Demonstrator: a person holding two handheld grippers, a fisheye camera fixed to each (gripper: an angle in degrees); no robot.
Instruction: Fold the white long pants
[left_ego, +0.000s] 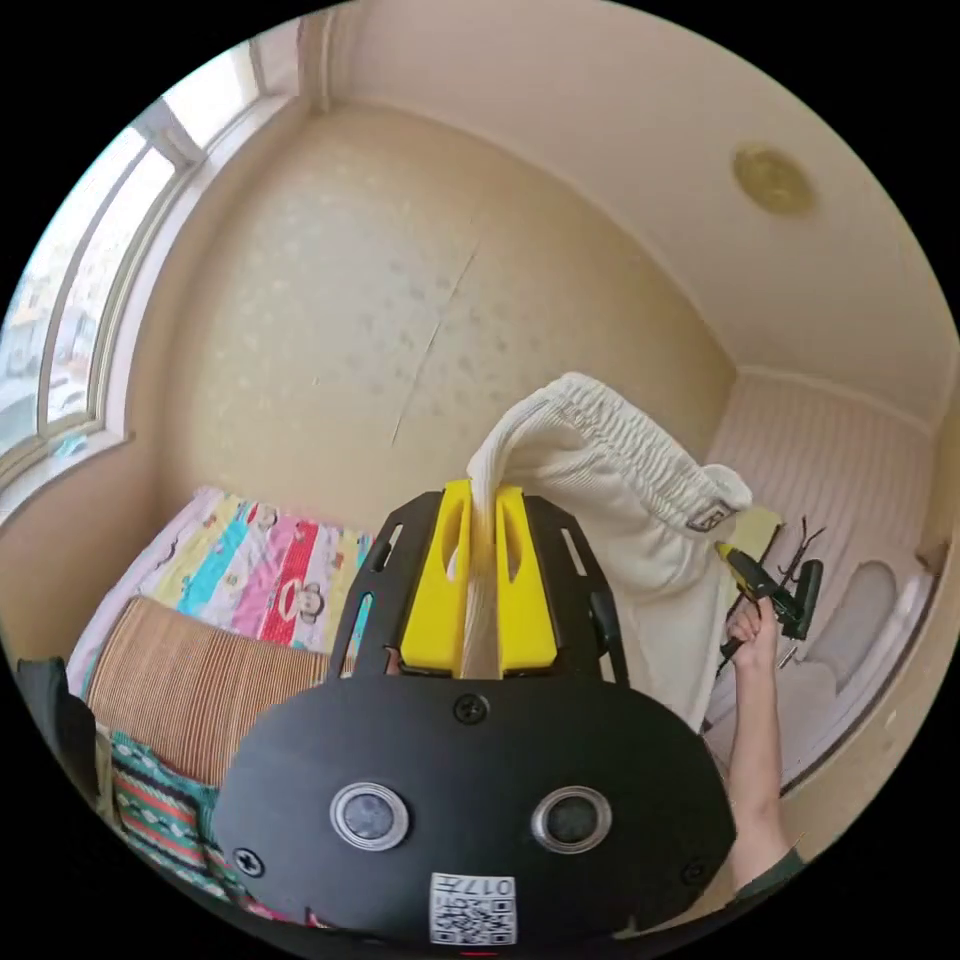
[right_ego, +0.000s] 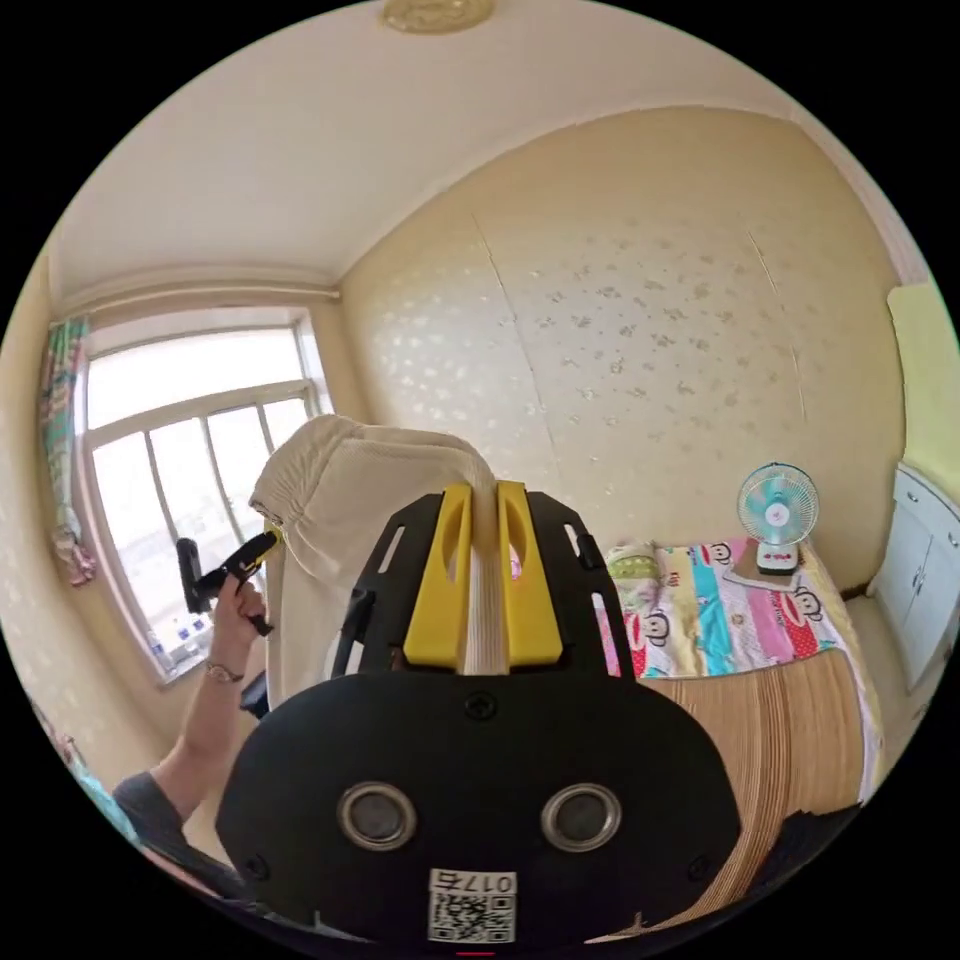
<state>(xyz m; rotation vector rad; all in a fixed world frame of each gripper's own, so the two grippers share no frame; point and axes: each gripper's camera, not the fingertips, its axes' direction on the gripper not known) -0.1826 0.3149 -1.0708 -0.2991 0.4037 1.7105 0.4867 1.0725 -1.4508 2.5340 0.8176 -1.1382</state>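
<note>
White pants (left_ego: 620, 500) hang in the air above the bed (right_ego: 740, 620), stretched by the elastic waistband between both grippers. The left gripper (left_ego: 482, 520) has its yellow jaws pressed narrow on one waistband end; the right gripper (right_ego: 483, 520) clamps the other. A small fan (right_ego: 778, 515) stands at the bed's far corner.

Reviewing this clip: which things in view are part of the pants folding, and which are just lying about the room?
Part of the job:
- white long pants, held up by the waistband
- left hand-held gripper, shut on the pants
- right hand-held gripper, shut on the pants

Just lying about:
- small fan on the bed
- patterned sheet
- ribbed mat
- window
</note>
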